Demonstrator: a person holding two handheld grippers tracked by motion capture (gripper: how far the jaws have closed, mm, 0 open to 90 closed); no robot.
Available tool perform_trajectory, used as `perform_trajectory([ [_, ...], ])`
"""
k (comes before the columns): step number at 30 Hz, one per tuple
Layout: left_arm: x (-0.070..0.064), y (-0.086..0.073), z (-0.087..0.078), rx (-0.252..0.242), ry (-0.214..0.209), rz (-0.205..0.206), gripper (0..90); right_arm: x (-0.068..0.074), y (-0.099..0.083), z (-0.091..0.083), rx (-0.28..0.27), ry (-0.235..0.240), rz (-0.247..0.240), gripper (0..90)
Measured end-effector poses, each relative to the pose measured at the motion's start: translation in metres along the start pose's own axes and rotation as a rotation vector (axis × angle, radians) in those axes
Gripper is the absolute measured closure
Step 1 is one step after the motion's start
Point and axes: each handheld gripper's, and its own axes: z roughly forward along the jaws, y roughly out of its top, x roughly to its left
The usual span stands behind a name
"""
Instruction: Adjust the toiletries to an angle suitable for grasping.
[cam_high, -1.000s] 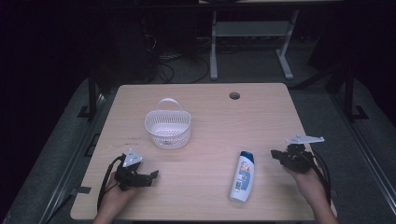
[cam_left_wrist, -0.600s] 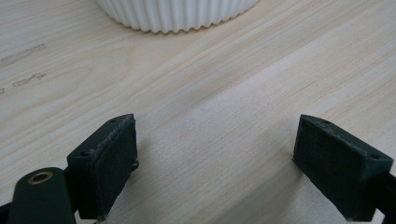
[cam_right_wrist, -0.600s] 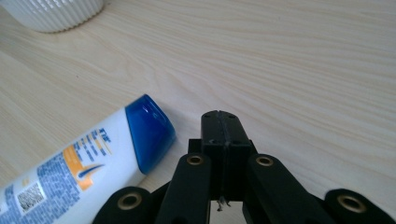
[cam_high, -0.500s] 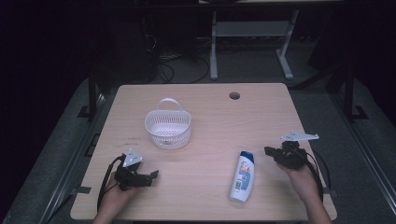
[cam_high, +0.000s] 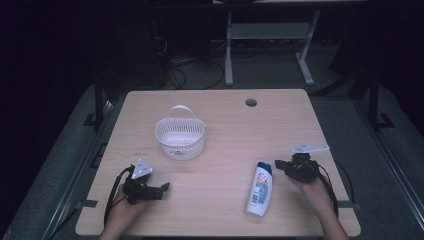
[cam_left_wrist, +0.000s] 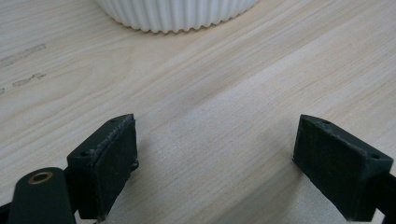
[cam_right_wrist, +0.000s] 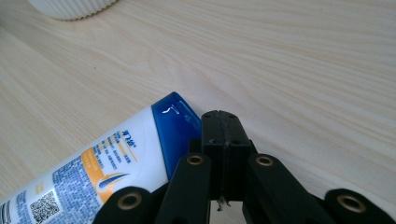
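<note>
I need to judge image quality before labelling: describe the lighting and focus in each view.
High view: the table is lit, the room behind is nearly black. Left gripper view: even light, wood grain sharp, the basket crisp at the top edge. Right gripper view: the bottle label is readable, with a small glare streak on its blue cap.

We are seeing a light wooden table (cam_high: 225, 125) carrying a white ribbed basket (cam_high: 180, 137) and a shampoo bottle (cam_high: 258, 189) lying flat.

High view looks down across the table (cam_high: 225, 125); both gripper views skim it closely, apparently sharing the basket (cam_high: 180, 137).
</note>
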Motion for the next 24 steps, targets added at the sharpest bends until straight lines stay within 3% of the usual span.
perform_trajectory([
  [24,0.0,0.0,0.0,0.0,0.0,0.0,13.2,0.019,-0.003,0.018,0.053,0.029,-0.046,89.6],
])
